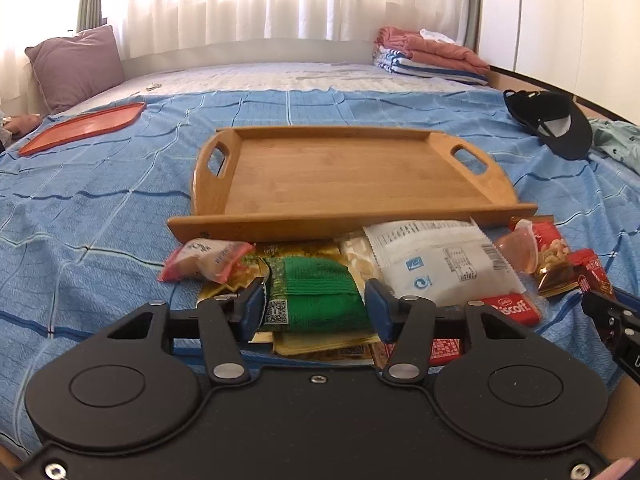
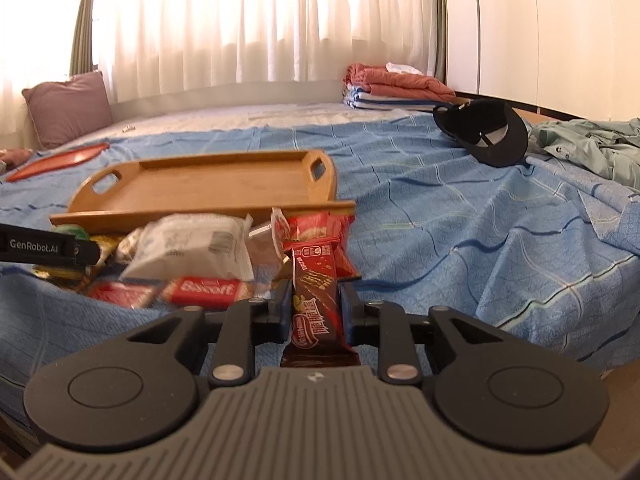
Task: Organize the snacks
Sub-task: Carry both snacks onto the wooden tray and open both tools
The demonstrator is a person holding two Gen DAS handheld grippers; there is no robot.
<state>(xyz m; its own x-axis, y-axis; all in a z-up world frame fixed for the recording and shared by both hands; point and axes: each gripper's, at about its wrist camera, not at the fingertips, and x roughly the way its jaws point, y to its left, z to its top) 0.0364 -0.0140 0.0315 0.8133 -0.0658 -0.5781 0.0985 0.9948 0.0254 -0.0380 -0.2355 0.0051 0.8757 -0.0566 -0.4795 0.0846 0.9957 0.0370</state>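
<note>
One black cap (image 2: 492,136) beyond snacks (image 2: 192,256)

You've a smooth, satin wooden tray (image 1: 344,172) lying on the bed's blue woven cloth sheet (image 1: 100,200). The green packet (image 1: 316,296) looks matt and crinkled, the brown bar wrapper (image 2: 316,304) glossy foil. Your claws are matt black plastic. At upper left lies a smooth red plastic lid (image 1: 84,126).

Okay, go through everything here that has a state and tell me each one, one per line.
Left gripper: closed on the green snack packet.
Right gripper: shut on the brown wafer bar.
Wooden tray: empty, flat on the bed.
White packet: printed back up.
Black cap: upside down.
Folded towels: stacked.
</note>
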